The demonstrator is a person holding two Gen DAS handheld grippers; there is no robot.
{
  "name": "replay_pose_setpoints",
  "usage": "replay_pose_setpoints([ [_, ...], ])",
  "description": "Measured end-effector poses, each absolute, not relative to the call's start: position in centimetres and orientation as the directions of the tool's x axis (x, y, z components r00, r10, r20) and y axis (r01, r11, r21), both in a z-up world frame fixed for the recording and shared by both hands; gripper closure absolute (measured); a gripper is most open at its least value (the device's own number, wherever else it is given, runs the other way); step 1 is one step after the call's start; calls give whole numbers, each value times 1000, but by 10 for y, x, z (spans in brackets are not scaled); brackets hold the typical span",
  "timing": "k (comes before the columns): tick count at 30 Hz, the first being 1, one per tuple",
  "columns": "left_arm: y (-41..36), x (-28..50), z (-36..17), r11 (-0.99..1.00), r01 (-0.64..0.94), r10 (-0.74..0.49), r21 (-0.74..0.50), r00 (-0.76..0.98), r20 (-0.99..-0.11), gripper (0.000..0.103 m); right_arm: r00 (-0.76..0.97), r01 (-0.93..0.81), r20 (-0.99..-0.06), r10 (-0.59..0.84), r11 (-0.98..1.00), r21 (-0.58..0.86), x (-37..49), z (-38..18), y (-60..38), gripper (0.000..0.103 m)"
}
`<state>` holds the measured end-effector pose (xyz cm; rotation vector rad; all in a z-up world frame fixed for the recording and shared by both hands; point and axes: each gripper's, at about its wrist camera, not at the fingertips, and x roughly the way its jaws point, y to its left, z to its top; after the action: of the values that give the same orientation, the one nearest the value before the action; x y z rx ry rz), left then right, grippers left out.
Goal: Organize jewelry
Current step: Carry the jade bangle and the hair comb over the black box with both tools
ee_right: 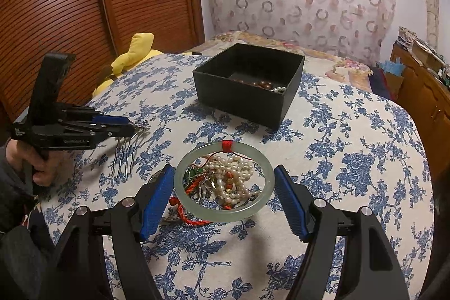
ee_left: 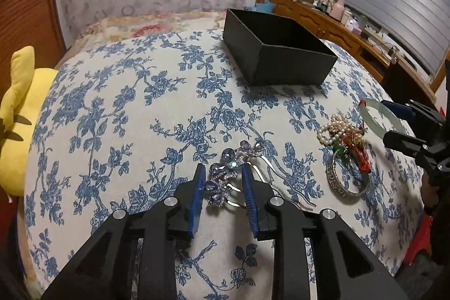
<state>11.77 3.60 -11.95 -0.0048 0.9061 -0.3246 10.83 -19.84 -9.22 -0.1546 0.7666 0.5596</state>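
Note:
My left gripper [ee_left: 222,169] holds a purple jewelled hair comb [ee_left: 225,176] between its blue fingers, its silver prongs [ee_right: 126,156] hanging above the cloth. My right gripper [ee_right: 222,170] holds a pale green jade bangle [ee_right: 223,182] with a red thread wrap between its fingers, above a pile of pearl strands [ee_right: 233,176] and red cord. The bangle also shows in the left wrist view [ee_left: 379,117]. A silver bangle [ee_left: 347,176] lies by the pile [ee_left: 343,134]. An open black box [ee_right: 250,80] with beads inside stands further back; it also shows in the left wrist view [ee_left: 278,58].
The blue floral cloth [ee_left: 140,117] covers a bed. A yellow plush toy [ee_left: 19,117] lies at the left edge. A wooden cabinet [ee_left: 351,30] with clutter stands to the right. A wooden slatted door [ee_right: 84,4] is behind.

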Motion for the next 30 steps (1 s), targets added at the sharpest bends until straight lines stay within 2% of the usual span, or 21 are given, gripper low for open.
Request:
replay_pose_setpoints([
  [5, 35, 117, -117, 952, 274, -280, -139, 589, -758, 83, 583, -532, -694, 422, 844, 67, 110, -91, -202, 29],
  [20, 33, 118, -80, 957, 252, -282, -145, 680, -677, 84, 606, -531, -673, 423, 845, 53, 130, -78, -202, 29],
  [30, 23, 156, -51, 958, 251, -279, -137, 724, -630, 84, 644, -543, -625, 442, 839, 34, 197, -59, -200, 29],
])
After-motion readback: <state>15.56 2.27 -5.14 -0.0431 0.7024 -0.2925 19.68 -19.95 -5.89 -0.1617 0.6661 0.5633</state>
